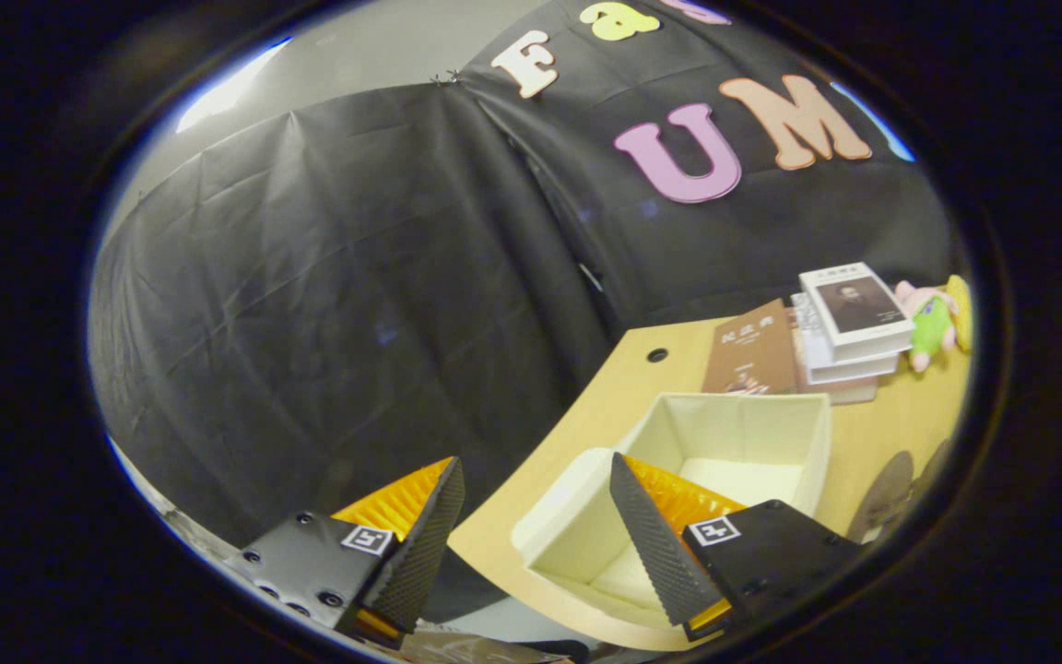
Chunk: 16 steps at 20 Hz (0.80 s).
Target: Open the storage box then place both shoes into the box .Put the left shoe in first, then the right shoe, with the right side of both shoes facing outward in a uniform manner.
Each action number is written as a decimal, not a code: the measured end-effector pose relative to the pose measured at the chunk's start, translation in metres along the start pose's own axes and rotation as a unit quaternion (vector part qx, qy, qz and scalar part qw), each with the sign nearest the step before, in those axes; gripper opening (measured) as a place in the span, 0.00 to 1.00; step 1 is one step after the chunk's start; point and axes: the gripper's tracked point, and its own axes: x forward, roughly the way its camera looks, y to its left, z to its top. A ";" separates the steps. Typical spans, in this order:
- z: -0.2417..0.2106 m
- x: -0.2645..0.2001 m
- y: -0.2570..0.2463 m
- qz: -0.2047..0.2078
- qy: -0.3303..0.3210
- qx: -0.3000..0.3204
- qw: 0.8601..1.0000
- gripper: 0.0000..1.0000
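Landmark: the storage box (734, 433), a pale open box standing on the wooden table (605, 387), was taken as the reference for all places.
Box state: the top was seen open and the inside was bare; 0 shoes were seen in it.
Gripper: the gripper (536, 544) was held tilted above the near edge of the table, with nothing between its fingers.
Jaws: they were spread wide apart and nothing was clamped.
Key relation: the box lay ahead of the jaws, toward the right finger, whose tip overlapped the near part of the box; the left finger was well apart from it, off the table.
Beyond the box: 1 brown book (752, 355) lay flat, 1 stack of books (849, 337) stood next to it, and 1 plush toy (932, 323) lay beside the stack.
Shoes: a dark rounded shape (886, 493) was seen just beside the box, but it could not be identified.
Step judged: the box appeared opened, and the left shoe was probably to be fetched next.
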 end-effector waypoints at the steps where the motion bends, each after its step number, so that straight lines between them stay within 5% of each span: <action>1: 0.001 -0.007 -0.014 -0.016 -0.006 -0.005 1.000 1.00; 9: 0.010 -0.075 -0.133 -0.136 -0.021 -0.054 0.989 1.00; 16: -0.014 -0.129 -0.233 -0.250 -0.014 -0.095 0.963 1.00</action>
